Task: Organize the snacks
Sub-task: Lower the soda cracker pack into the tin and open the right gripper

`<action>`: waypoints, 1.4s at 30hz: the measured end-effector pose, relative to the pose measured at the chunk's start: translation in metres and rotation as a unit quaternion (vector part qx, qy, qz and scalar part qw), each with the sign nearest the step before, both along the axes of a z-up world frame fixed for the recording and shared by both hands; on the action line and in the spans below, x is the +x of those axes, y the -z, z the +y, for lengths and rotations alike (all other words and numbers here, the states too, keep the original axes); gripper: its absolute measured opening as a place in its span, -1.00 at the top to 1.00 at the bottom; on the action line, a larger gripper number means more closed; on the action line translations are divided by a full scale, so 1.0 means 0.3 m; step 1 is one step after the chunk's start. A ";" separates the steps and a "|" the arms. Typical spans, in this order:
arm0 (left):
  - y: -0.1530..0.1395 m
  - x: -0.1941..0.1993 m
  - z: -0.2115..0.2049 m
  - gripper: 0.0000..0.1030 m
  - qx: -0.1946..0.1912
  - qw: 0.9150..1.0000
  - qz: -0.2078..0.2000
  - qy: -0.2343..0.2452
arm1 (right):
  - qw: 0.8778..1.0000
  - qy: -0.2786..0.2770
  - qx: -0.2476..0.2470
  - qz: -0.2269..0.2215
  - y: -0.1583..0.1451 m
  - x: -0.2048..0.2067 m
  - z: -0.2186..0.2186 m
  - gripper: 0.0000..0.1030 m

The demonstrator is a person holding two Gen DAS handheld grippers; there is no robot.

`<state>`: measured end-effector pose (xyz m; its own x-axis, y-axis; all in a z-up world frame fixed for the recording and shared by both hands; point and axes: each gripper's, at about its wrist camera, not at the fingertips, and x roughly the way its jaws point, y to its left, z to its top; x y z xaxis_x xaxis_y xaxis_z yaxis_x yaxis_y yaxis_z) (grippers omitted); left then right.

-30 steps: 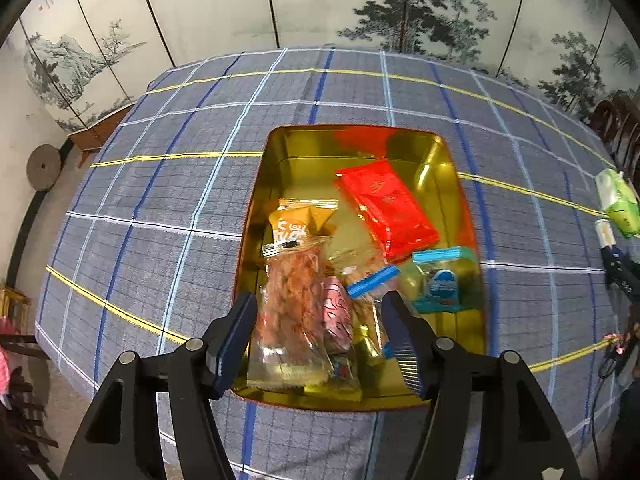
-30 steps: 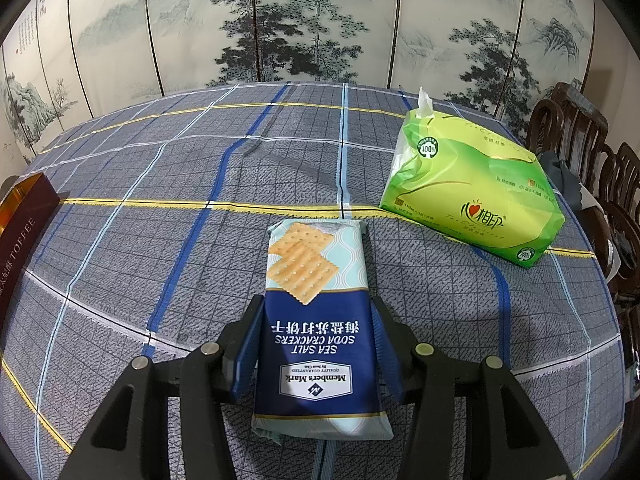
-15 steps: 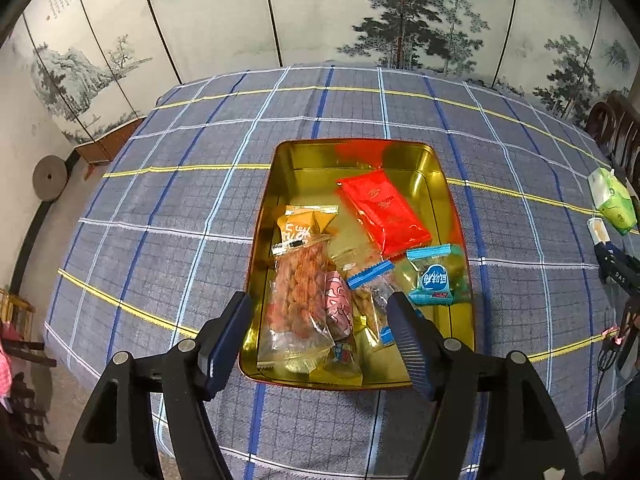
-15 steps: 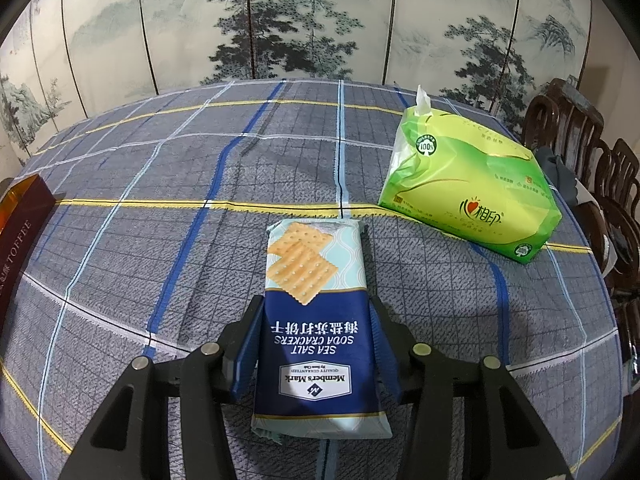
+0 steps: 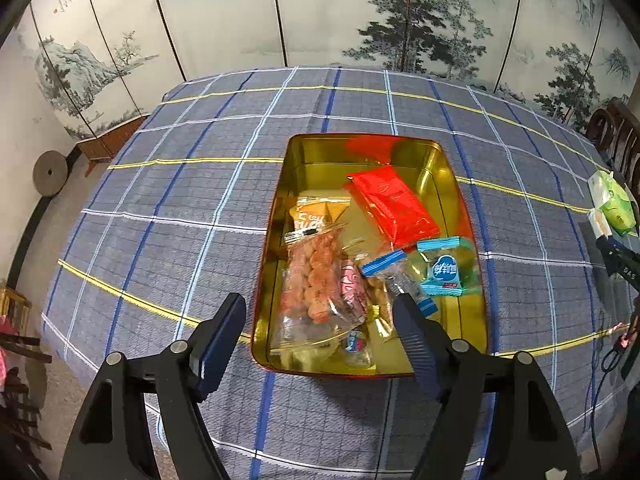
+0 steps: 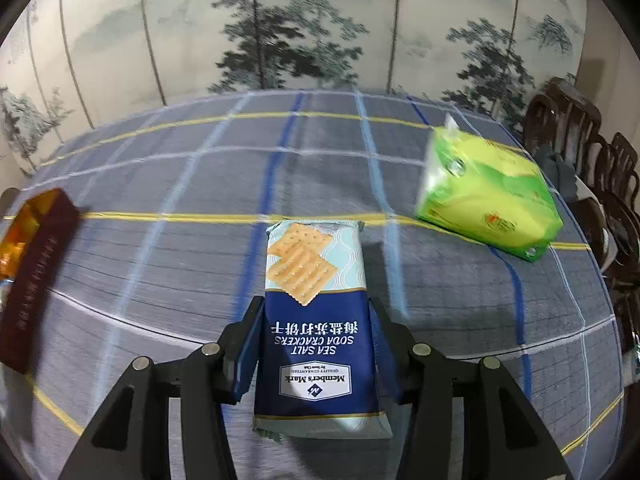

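Observation:
A gold tin (image 5: 472, 280) with red outer walls sits on the checked tablecloth and holds several snack packets, among them a red packet (image 5: 394, 204), a clear bag of pinkish snacks (image 5: 316, 280) and a blue-wrapped sweet (image 5: 448, 270). My left gripper (image 5: 320, 328) is open and empty, raised above the tin's near edge. My right gripper (image 6: 314, 344) is shut on a blue sea salt soda cracker pack (image 6: 316, 320), held above the cloth. The tin's dark red wall (image 6: 32, 276) shows at the left of the right wrist view.
A green tissue pack (image 6: 488, 204) lies on the cloth to the right of the cracker pack; it also shows at the far right of the left wrist view (image 5: 612, 204). Dark wooden chairs (image 6: 580, 140) stand beyond the table's right edge. A painted folding screen stands behind the table.
My left gripper has risen and drawn back from the tin, still open. My right gripper has lifted the cracker pack and swung left, bringing the tin's wall further into view.

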<state>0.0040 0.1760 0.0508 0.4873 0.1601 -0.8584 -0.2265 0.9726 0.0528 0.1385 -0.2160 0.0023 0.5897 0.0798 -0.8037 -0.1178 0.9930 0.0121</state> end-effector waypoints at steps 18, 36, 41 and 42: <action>0.026 -0.079 0.125 -0.43 0.004 0.999 0.003 -0.044 | 0.987 -0.135 0.087 0.002 -0.142 -0.116 0.545 0.02; 0.048 -0.160 0.277 -0.47 0.014 0.994 0.011 -0.109 | 0.969 -0.228 0.094 0.018 -0.148 -0.218 0.986 0.02; 0.053 -0.167 0.291 -0.48 0.016 0.993 0.015 -0.112 | 0.968 -0.232 0.094 0.030 -0.126 -0.207 1.039 0.02; 0.055 -0.167 0.293 -0.48 0.015 0.993 0.016 -0.112 | 0.968 -0.232 0.093 0.031 -0.122 -0.208 1.049 0.02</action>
